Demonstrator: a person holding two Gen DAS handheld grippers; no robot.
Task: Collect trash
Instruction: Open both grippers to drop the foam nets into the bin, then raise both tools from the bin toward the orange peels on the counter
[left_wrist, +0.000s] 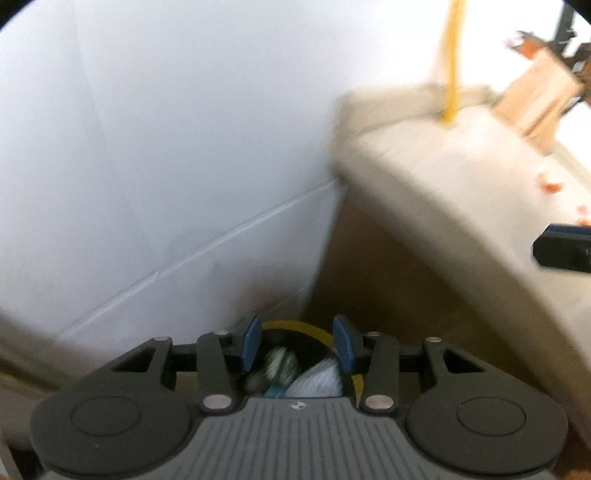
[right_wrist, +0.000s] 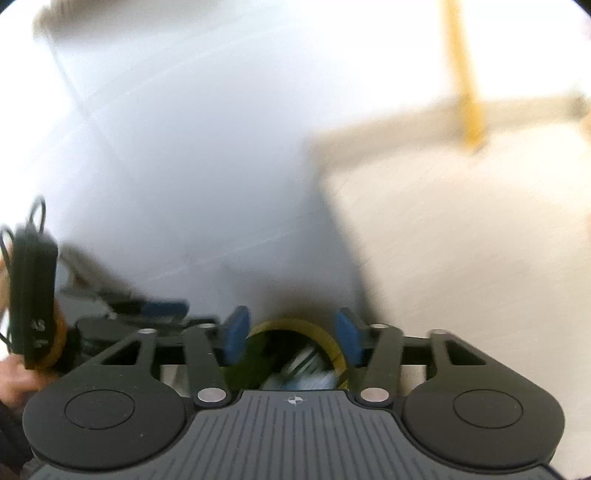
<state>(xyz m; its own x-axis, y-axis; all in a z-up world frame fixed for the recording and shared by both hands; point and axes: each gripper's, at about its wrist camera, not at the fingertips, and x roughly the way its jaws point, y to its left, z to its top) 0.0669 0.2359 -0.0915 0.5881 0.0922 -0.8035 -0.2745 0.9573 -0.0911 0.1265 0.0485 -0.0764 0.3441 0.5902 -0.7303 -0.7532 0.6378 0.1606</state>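
Note:
A yellow-rimmed bin (left_wrist: 295, 326) stands on the floor by the white wall, with crumpled white and green trash (left_wrist: 317, 380) inside. My left gripper (left_wrist: 297, 343) is open and empty right above the bin's mouth. In the right wrist view, the same bin (right_wrist: 325, 338) holds blurred trash (right_wrist: 306, 369), and my right gripper (right_wrist: 291, 334) is open and empty above it. The left gripper (right_wrist: 155, 310) shows blurred at the left of that view. The right gripper's blue-padded fingertip (left_wrist: 565, 243) enters the left view at the right edge.
A white wall (left_wrist: 166, 147) fills the left of both views. A beige table top (left_wrist: 461, 177) with a yellow leg (left_wrist: 452, 74) stands at the right, with orange scraps (left_wrist: 550, 184) and a wooden box (left_wrist: 535, 99) beyond. My hand (right_wrist: 14, 376) shows at the lower left.

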